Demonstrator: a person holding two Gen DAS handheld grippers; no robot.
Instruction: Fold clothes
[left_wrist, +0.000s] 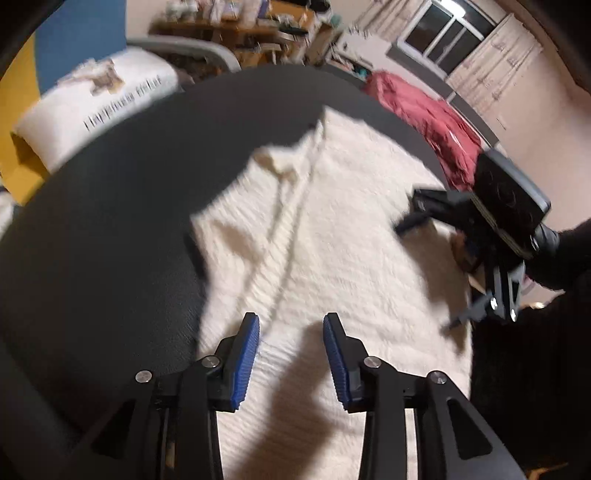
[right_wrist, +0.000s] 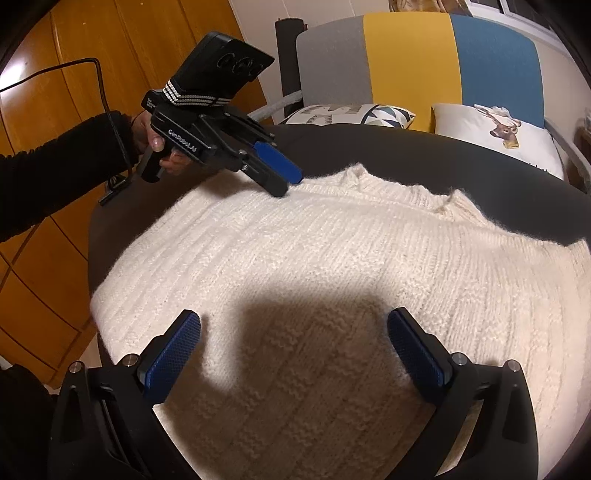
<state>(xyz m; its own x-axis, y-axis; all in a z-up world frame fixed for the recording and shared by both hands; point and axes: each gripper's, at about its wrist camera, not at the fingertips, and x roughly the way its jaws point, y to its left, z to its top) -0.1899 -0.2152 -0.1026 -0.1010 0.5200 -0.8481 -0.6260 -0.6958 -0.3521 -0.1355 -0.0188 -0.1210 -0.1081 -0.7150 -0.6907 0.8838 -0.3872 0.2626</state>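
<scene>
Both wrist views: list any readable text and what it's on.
"GenRobot.AI": side of the left claw body.
Dark lettering on the white pillow: motion-blurred, unreadable.
Large letters on the patterned cushion: partly hidden, unreadable.
Small label on the claw's rear: too small to read.

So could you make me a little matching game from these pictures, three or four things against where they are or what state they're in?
Things:
1. cream knitted sweater
2. crumpled red garment
3. white cushion with a deer print
4. left gripper

Places or states:
A. heaped at the far edge of the dark surface
B. jaws apart, holding nothing
C. spread flat on the dark surface
D. leaning against the yellow and blue backrest

Pairs: 1-C, 2-A, 3-D, 4-B
</scene>
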